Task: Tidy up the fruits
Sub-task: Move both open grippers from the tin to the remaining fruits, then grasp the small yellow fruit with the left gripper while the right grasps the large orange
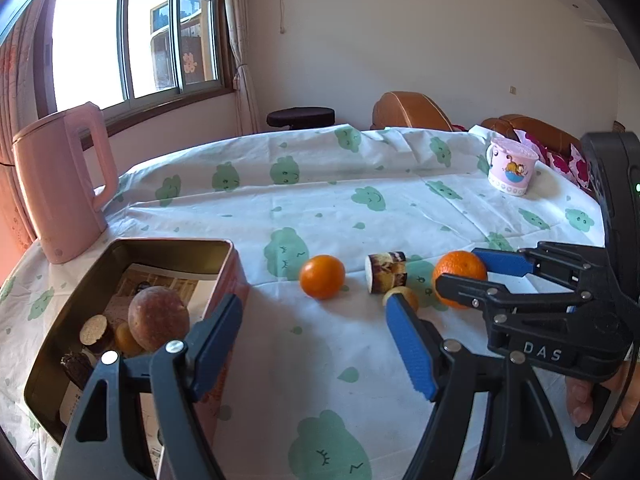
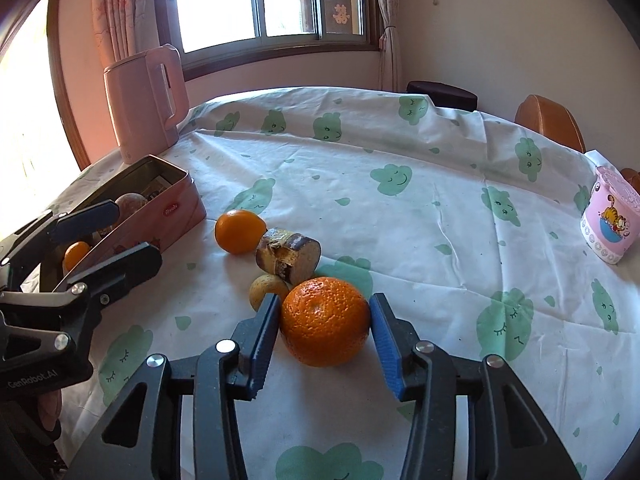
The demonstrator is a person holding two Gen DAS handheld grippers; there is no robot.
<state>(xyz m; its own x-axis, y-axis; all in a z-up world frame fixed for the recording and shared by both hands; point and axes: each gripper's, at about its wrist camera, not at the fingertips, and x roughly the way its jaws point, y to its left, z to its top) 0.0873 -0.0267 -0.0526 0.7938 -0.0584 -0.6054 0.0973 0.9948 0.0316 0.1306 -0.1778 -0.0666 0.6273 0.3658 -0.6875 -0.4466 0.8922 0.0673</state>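
Observation:
A large orange (image 2: 325,320) sits on the tablecloth between the blue pads of my right gripper (image 2: 325,332); the jaws stand open around it, close to its sides. It also shows in the left wrist view (image 1: 460,278) with the right gripper (image 1: 464,276) around it. A smaller orange (image 1: 322,277) (image 2: 239,231), a short brown cylinder (image 1: 387,273) (image 2: 289,255) and a small yellow fruit (image 2: 267,285) (image 1: 402,295) lie nearby. My left gripper (image 1: 316,340) is open and empty beside the open tin box (image 1: 224,276) (image 2: 176,204), which holds a brown round fruit (image 1: 159,318) and other items.
A pink kettle (image 1: 60,184) (image 2: 144,100) stands behind the tin. A pink cartoon mug (image 1: 511,166) (image 2: 610,220) stands at the far right. Chairs (image 1: 408,110) and a dark stool (image 1: 300,117) stand beyond the table's far edge.

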